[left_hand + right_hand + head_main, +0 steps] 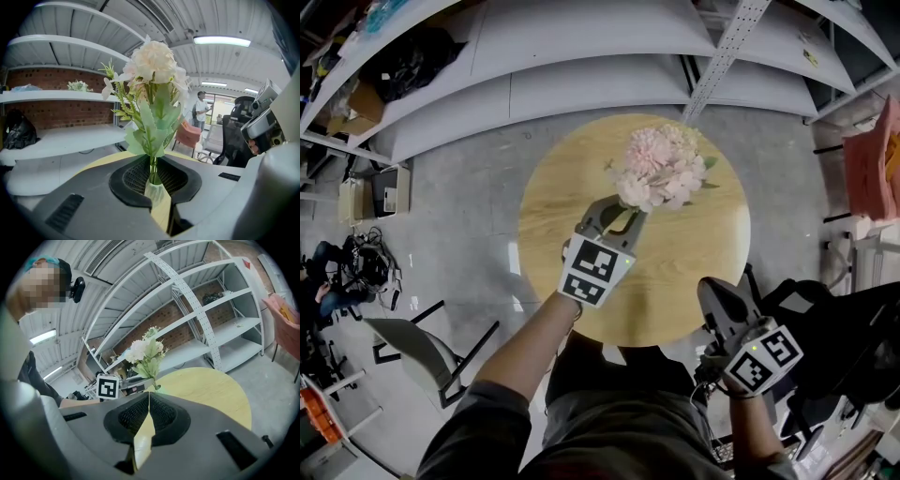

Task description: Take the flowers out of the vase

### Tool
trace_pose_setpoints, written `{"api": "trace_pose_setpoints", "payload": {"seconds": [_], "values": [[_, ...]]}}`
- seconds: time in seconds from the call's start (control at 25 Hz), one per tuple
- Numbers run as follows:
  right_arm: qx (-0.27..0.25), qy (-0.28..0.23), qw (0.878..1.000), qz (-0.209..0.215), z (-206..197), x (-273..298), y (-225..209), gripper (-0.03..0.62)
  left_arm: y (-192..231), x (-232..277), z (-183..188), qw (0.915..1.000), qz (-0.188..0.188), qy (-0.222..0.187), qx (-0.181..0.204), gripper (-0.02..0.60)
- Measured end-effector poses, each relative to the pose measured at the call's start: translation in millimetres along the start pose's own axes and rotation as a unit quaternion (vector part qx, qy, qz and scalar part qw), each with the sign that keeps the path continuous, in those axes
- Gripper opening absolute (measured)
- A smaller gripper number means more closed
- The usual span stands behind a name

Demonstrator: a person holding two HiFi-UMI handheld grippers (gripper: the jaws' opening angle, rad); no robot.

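Observation:
A bunch of pale pink flowers (659, 167) with green leaves stands in a small pale vase (157, 194) on the round wooden table (694, 253). My left gripper (623, 214) reaches in from the near side, and its jaws are closed on the green stems (153, 164) just above the vase's neck. In the head view the blooms and the gripper hide most of the vase. My right gripper (717, 295) hangs off the table's near right edge, shut, with nothing between its jaws. From the right gripper view the flowers (145, 352) rise beyond its closed tips (149, 399).
White shelving (581, 56) curves round behind the table. A pink chair (872, 159) stands at the right, a black office chair (825, 319) near my right hand, a grey chair (412, 352) at the lower left. A person (201, 110) stands far off.

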State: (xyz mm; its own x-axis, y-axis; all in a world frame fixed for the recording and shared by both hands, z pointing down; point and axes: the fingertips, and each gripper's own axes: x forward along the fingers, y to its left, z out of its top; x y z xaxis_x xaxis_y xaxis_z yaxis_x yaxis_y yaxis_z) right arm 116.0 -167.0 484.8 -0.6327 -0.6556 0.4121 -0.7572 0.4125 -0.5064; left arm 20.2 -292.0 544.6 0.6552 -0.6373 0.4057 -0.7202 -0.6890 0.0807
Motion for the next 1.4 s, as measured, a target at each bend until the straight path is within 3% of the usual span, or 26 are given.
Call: {"api": "trace_pose_setpoints", "payload": {"seconds": [0.6,1.0,1.2,1.4], "values": [[-0.018,-0.048,0.999,0.01,33.7,-7.3,27.6,0.015,-4.7,-30.7,64.2,0.9992,-0.012,-0.037,0.012,0.049],[-0.029,-0.079,0.996,0.017,70.9,-13.7,43.5,0.015,-6.6,-57.4,133.7,0.9973,-0.023,-0.068,0.018,0.048],[-0.04,-0.098,0.994,0.021,69.0,-9.2,48.4,0.015,-8.7,-70.7,142.9,0.9961,-0.028,-0.079,0.029,0.048],[-0.051,-0.107,0.993,0.021,103.7,-13.7,59.9,0.015,-4.8,-85.1,184.6,0.9953,-0.029,-0.086,0.035,0.046]]}}
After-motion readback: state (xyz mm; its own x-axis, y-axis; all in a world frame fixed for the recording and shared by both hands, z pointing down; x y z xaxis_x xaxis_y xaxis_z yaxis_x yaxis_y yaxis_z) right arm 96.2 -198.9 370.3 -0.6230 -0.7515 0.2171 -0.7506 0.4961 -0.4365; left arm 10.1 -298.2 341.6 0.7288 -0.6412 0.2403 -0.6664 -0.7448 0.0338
